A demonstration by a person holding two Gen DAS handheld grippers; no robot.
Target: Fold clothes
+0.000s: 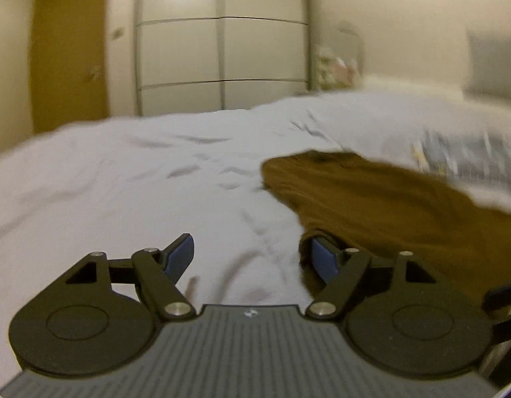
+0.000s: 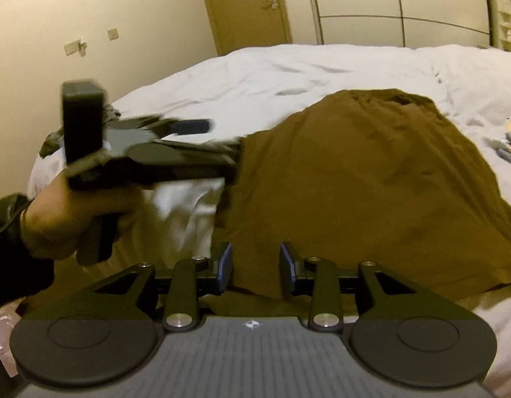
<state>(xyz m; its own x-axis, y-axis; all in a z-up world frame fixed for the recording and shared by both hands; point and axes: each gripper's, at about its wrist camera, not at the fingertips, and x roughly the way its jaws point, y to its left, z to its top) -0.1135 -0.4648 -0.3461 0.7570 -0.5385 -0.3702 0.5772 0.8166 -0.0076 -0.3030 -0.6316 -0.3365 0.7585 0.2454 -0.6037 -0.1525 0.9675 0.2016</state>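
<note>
One brown garment (image 2: 371, 179) lies on one bed with a white sheet (image 1: 122, 179). Two grippers show: the left gripper (image 1: 252, 258) and the right gripper (image 2: 255, 265), each with two blue-padded fingers. One hand (image 2: 66, 219) is in sight, with one dark sleeve (image 2: 6, 225). One patterned cloth (image 1: 471, 159) lies near the bed's far right edge. Behind stand one wardrobe (image 1: 222, 49) and one door (image 1: 69, 49). Two wall plates (image 2: 112, 34) are fixed on the wall.

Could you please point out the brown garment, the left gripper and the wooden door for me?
brown garment (image 2: 371, 179): right wrist view, middle of the cloth.
left gripper (image 1: 252, 258): left wrist view, midway between its fingertips.
wooden door (image 1: 69, 49): left wrist view, middle of its panel.
</note>
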